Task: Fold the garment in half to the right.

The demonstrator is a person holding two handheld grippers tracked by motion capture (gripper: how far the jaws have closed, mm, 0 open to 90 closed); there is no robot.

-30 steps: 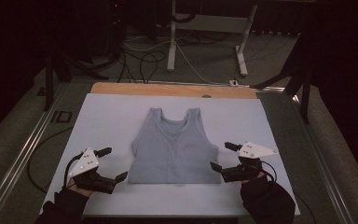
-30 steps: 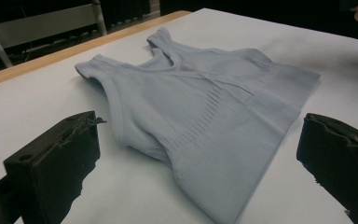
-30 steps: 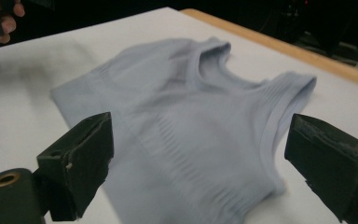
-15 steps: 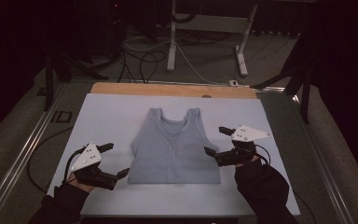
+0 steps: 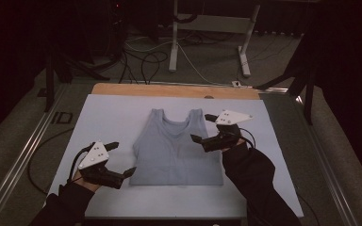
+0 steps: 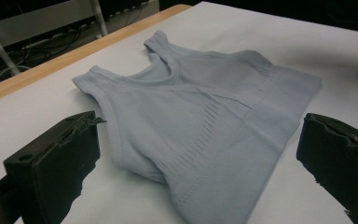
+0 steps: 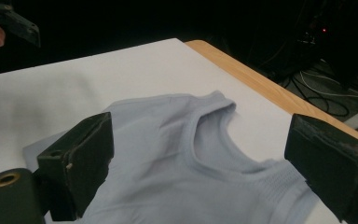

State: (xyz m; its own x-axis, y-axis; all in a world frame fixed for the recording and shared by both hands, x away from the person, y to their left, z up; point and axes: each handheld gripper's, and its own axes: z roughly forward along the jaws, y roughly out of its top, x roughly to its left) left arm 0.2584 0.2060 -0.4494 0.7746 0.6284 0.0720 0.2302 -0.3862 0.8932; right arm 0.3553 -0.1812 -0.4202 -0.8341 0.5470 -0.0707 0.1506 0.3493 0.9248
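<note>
A pale blue tank top (image 5: pixel 176 150) lies flat on the white table cover (image 5: pixel 108 113), straps toward the far edge. My left gripper (image 5: pixel 124 157) stands open just off the top's lower left corner, its jaws apart and empty. In the left gripper view the tank top (image 6: pixel 200 116) spreads between the wide jaws. My right gripper (image 5: pixel 201 127) hovers open over the top's right armhole, near the right strap. In the right gripper view the neckline and strap of the tank top (image 7: pixel 205 140) lie between the open jaws, and the left gripper (image 7: pixel 14 23) shows far off at top left.
A wooden strip (image 5: pixel 169 90) borders the table's far edge. A metal rail (image 5: pixel 23 155) runs along the left side. Beyond the table, cables and a white stand's legs (image 5: pixel 174 42) lie on the dark floor. White cover stretches bare on both sides of the garment.
My right gripper has moved forward along the top's right side, from the lower right corner to the armhole by the strap. The left gripper has hardly shifted. The tank top lies as before.
</note>
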